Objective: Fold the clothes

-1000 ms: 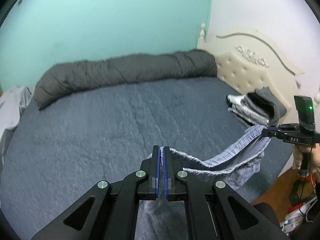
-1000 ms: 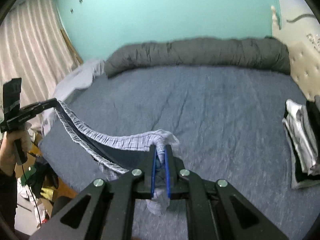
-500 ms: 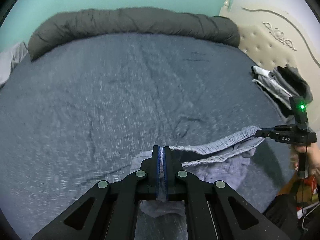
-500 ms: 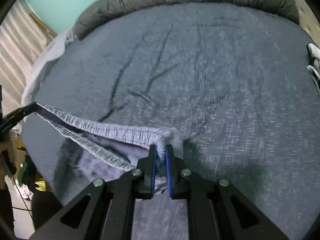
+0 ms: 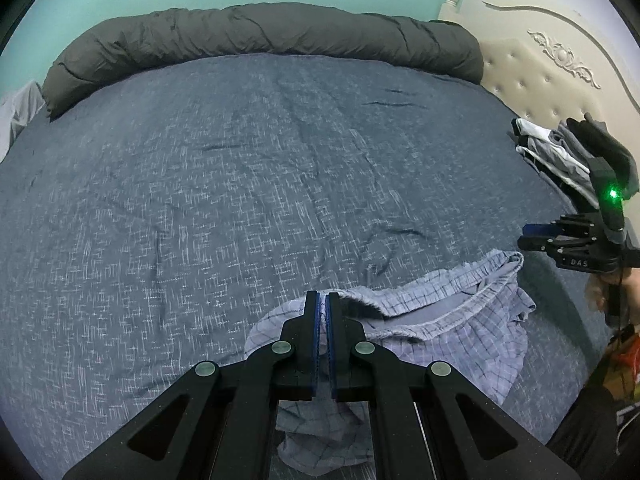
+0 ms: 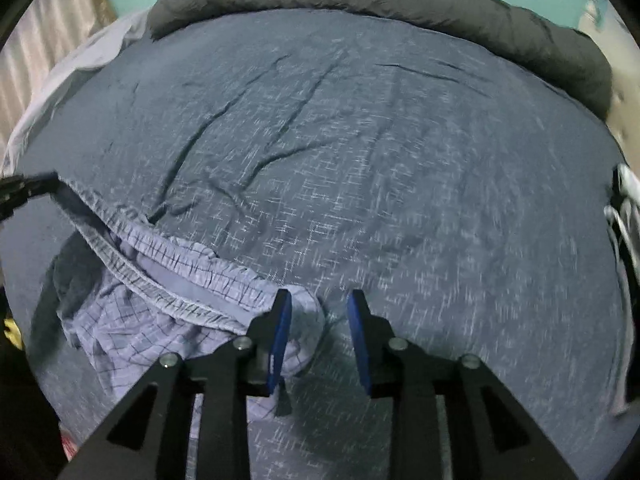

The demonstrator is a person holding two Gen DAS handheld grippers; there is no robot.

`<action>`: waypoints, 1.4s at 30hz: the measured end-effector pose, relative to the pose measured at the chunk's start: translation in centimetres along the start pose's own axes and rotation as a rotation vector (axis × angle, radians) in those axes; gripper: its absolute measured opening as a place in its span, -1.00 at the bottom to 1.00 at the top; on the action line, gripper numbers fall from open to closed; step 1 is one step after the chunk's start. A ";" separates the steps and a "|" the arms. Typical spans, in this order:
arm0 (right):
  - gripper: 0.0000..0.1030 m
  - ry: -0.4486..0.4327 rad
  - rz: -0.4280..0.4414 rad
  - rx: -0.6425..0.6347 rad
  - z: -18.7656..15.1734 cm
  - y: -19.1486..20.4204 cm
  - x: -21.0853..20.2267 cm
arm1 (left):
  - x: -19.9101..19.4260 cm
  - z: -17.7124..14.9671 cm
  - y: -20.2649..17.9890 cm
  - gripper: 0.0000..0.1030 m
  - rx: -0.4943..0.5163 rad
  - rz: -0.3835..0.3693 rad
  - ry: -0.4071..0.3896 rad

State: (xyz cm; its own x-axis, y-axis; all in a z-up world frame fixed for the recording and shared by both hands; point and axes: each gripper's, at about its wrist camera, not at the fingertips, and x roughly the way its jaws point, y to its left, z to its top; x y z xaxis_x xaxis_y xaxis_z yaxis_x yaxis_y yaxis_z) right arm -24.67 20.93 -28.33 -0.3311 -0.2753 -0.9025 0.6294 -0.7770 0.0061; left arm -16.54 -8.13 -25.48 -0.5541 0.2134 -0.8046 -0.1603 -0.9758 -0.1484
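Step looks like laying out: plaid shorts [image 5: 440, 332] are down on the near edge of the bed [image 5: 240, 184], bunched, waistband slack, not yet flat. Next move, my guess: re-grip both waistband corners or the hem and pull the cloth flat before any fold

Left gripper [image 5: 322, 320]: fingers nearly together, thin gap between the blue pads, low over the waistband's left end. From its own view I can't tell whether cloth is pinched. In the right wrist view the waistband runs up taut to the left gripper's tips, so it reads as clamped on that corner

Right gripper [image 6: 320, 320]: fingers wide apart, holding nothing. Left pad touches or sits just beside the waistband's right end; bare blanket shows between the pads

Further out: folded clothes stack [image 5: 560, 156] on the right side of the bed by the headboard [image 5: 540, 76], well apart from the shorts. Rolled grey duvet [image 5: 260, 36] along the far edge
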 end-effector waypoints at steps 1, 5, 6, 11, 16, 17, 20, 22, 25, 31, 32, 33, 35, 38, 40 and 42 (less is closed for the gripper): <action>-0.44 0.006 -0.011 -0.016 0.3 0.2 0.2 | 0.0 0.0 0.2 -0.94 -0.002 0.002 0.000; -0.44 0.025 -0.013 -0.056 1.2 0.8 1.1 | 0.0 0.1 0.8 -0.94 -0.011 0.011 0.002; -0.44 0.043 -0.017 -0.092 1.3 1.2 1.5 | 0.0 0.1 1.0 -0.94 -0.013 0.013 0.002; -0.44 0.140 -0.079 -0.265 0.5 3.1 3.4 | -0.1 0.3 1.6 -0.94 -0.022 0.021 0.004; -0.44 0.169 -0.084 -0.308 -0.4 3.5 4.2 | -0.2 0.3 1.5 -0.94 -0.022 0.016 0.001; -0.44 0.167 -0.086 -0.319 -0.5 3.6 4.2 | -0.2 0.4 1.5 -0.94 -0.021 0.015 0.001; -0.44 0.147 -0.095 -0.364 -0.7 4.2 3.9 | -0.2 0.4 1.4 -0.94 -0.021 0.011 -0.001; -0.44 0.145 -0.109 -0.416 -0.8 4.9 3.9 | -0.3 0.4 1.4 -0.94 -0.020 0.009 -0.002; -0.44 0.137 -0.113 -0.474 -0.8 5.9 3.8 | -0.4 0.5 1.3 -0.94 -0.020 0.006 -0.004; -0.44 0.175 -0.110 -0.558 -1.9 6.9 4.9 | -0.4 0.4 1.1 -0.94 -0.024 0.001 -0.003; -0.44 0.181 -0.103 -0.554 -2.0 6.7 5.1 | -0.3 0.4 1.1 -0.94 -0.024 0.001 -0.001; -0.47 0.185 -0.095 -0.544 -2.1 6.5 5.2 | -0.2 0.3 1.1 -0.94 -0.024 0.001 0.000; -0.71 0.183 -0.079 -0.507 -1.6 5.5 5.4 | -0.2 0.4 1.1 -0.94 -0.023 0.001 0.002; -0.84 0.139 -0.040 -0.416 -0.9 3.4 4.5 | -0.1 0.4 1.1 -0.94 -0.022 0.000 0.003; -0.85 0.095 -0.005 -0.334 -0.3 2.0 3.6 | 0.0 0.4 1.3 -0.94 -0.027 0.000 0.002; -0.87 0.050 0.038 -0.227 0.3 -0.1 2.7 | 0.2 0.4 1.4 -0.94 -0.031 -0.003 0.006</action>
State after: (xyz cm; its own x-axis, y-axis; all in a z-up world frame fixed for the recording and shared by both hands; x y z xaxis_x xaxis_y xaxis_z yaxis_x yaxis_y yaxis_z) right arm -25.81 20.05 -30.68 -0.2720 -0.2693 -0.9239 0.7848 -0.6177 -0.0510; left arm -17.21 -9.39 -25.57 -0.5489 0.2158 -0.8075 -0.1367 -0.9763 -0.1680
